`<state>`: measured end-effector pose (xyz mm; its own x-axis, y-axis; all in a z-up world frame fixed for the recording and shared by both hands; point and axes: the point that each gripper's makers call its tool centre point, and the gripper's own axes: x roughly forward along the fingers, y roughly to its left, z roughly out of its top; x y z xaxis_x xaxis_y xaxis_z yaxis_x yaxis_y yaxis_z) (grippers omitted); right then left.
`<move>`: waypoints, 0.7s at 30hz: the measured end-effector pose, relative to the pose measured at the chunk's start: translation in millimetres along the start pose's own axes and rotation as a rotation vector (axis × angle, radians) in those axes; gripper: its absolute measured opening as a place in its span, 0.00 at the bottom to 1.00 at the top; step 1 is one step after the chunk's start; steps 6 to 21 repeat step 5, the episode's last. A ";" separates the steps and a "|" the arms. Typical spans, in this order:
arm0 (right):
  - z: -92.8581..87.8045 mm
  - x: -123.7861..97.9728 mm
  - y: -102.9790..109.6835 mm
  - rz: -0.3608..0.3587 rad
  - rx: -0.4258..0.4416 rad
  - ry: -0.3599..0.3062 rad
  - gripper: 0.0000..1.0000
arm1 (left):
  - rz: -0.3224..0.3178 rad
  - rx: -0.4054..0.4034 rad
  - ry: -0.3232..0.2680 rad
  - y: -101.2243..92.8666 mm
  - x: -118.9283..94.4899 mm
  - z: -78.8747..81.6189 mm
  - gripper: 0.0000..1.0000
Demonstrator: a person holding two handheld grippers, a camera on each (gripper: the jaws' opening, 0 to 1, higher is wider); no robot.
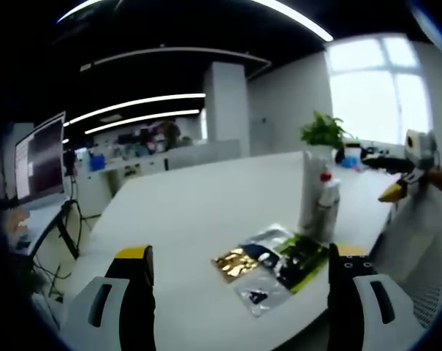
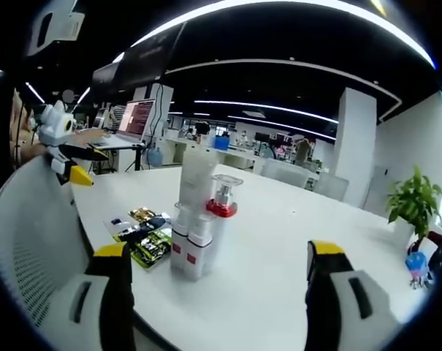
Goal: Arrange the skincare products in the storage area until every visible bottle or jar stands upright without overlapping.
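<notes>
In the left gripper view the left tongs point(image 1: 240, 274) stand released, jaws wide apart with nothing between them, above the near edge of a broad white surface point(image 1: 184, 212). Past them, toward 1 o'clock, flat foil sachets point(image 1: 268, 267) lie scattered, gold, silver and green. Just beyond the sachets the skincare bottles point(image 1: 318, 197) stand upright in a tight cluster, a tall white tube with a red-capped bottle against it. A potted plant point(image 1: 324, 131) rises behind them. At 3 o'clock the right tongs point(image 1: 403, 172) show in a hand, over the back of a white mesh chair point(image 1: 418, 234).

In the right gripper view the right tongs point(image 2: 217, 274) are likewise released and empty. The skincare bottles point(image 2: 199, 219) stand at 12 o'clock, touching one another, with the sachets point(image 2: 144, 234) just beside them at 10 o'clock. The left tongs point(image 2: 67, 157) appear at 9 o'clock above the mesh chair point(image 2: 38, 241).

This view shows the plant point(image 2: 414, 201) well apart at 3 o'clock, a lit monitor point(image 2: 136, 117) and office desks. The left view shows bright windows point(image 1: 378, 88), a white pillar point(image 1: 226, 106) and ceiling light strips.
</notes>
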<state>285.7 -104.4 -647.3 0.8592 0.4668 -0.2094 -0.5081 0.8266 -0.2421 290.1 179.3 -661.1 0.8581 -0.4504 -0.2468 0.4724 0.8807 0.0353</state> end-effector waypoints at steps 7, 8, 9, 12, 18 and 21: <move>-0.1 0.2 -0.2 -0.003 -0.002 0.001 0.99 | 0.003 -0.001 -0.003 0.9 -0.1 0.4 0.97; -0.1 0.2 -0.2 -0.003 -0.002 0.001 0.99 | 0.003 -0.001 -0.003 0.9 -0.1 0.4 0.97; -0.1 0.2 -0.2 -0.003 -0.002 0.001 0.99 | 0.003 -0.001 -0.003 0.9 -0.1 0.4 0.97; -0.1 0.2 -0.2 -0.003 -0.002 0.001 0.99 | 0.003 -0.001 -0.003 0.9 -0.1 0.4 0.97; -0.1 0.2 -0.2 -0.003 -0.002 0.001 0.99 | 0.003 -0.001 -0.003 0.9 -0.1 0.4 0.97; -0.1 0.2 -0.2 -0.003 -0.002 0.001 0.99 | 0.003 -0.001 -0.003 0.9 -0.1 0.4 0.97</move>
